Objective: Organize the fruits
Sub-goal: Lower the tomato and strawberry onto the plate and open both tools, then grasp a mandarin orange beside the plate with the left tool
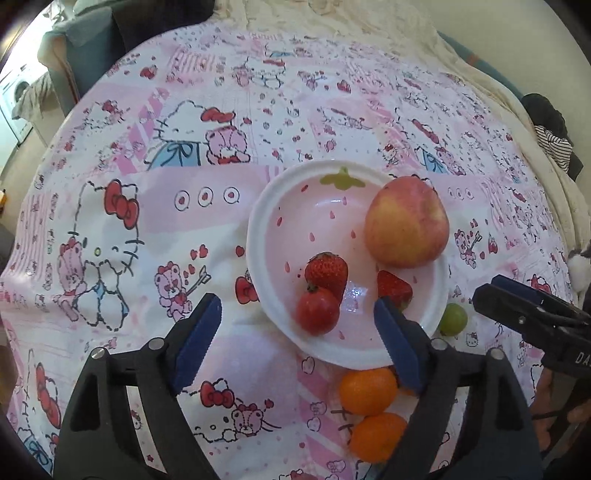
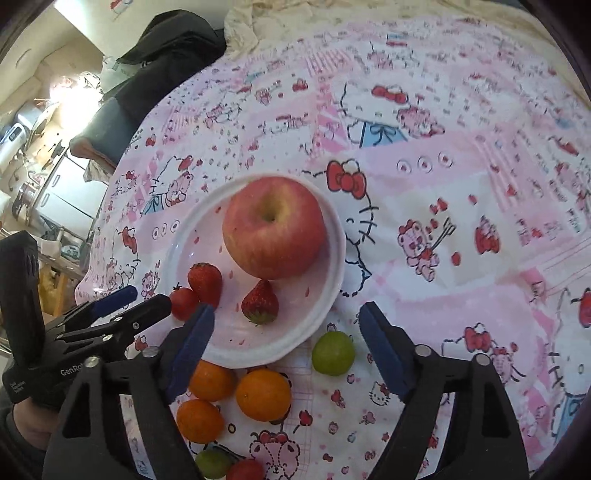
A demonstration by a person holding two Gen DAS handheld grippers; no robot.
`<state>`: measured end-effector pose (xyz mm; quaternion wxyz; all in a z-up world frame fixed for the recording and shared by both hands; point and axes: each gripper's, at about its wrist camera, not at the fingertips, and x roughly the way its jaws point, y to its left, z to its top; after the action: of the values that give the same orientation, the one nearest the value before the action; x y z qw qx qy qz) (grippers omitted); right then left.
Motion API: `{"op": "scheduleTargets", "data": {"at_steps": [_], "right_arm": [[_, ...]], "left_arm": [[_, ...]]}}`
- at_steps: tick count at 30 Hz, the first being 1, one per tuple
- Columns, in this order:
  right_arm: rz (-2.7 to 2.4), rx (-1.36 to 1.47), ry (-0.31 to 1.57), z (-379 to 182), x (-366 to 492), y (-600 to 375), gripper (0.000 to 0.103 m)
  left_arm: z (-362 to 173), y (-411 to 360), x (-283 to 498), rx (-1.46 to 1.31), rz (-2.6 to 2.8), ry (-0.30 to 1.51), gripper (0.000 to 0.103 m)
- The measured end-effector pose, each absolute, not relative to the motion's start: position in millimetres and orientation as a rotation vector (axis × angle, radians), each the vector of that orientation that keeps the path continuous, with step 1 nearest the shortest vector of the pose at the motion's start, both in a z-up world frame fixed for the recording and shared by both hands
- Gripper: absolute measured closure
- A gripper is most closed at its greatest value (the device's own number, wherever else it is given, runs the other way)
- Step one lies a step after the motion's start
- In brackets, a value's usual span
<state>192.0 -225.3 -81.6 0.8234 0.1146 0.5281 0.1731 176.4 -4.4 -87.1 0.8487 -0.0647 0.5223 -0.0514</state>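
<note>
A white and pink plate [image 1: 258, 236] [image 2: 332, 258] holds an apple [image 1: 406, 221] [image 2: 273, 227], two strawberries [image 1: 327, 269] [image 2: 260, 301] and a cherry tomato [image 1: 317, 310] [image 2: 183, 302]. My left gripper [image 1: 297, 336] is open and empty over the plate's near rim. My right gripper [image 2: 286, 345] is open and empty above the near rim, next to a green fruit [image 2: 332, 352] [image 1: 452, 319]. Small oranges [image 2: 263, 395] [image 1: 367, 389] lie on the cloth just below the plate. Each gripper shows in the other's view, the right one [image 1: 509, 299] and the left one [image 2: 144, 299].
A Hello Kitty cloth [image 1: 147, 221] covers the table. Another green fruit [image 2: 212, 463] and a red fruit [image 2: 245, 470] lie at the near edge. Cream fabric [image 1: 369, 22] lies beyond the table, and a dark bag [image 2: 166, 48] sits at the far left.
</note>
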Motion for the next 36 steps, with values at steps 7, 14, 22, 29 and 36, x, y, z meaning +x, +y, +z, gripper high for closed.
{"op": "scheduleTargets", "data": {"at_steps": [7,14,22,29,36], "right_arm": [[0.36,0.221,1.119,-73.8,178.2,-231.6,0.011],[0.325,0.231,1.111,-65.6,148.4,-243.4,0.01],[0.291,0.286,1.106,-59.3,121.2,-260.1,0.01],[0.248,0.368,1.113,-61.0,107.3,-280.4,0.01],[0.206,0.371,1.118,-65.2,100.1,-300.0,0.01]], "left_arm": [[-71.8,-2.7,160.0,-0.146,-0.111,1.083,0.013],[-60.8,5.4,142.4,-0.155,-0.089,1.082,0.013],[-74.3,4.2,112.9,-0.189,-0.097,1.172,0.013],[-95.2,-32.4,98.5,-0.17,-0.17,1.259,0.013],[-110.7,-54.9,100.4,-0.124,-0.192,1.279,0.015]]}}
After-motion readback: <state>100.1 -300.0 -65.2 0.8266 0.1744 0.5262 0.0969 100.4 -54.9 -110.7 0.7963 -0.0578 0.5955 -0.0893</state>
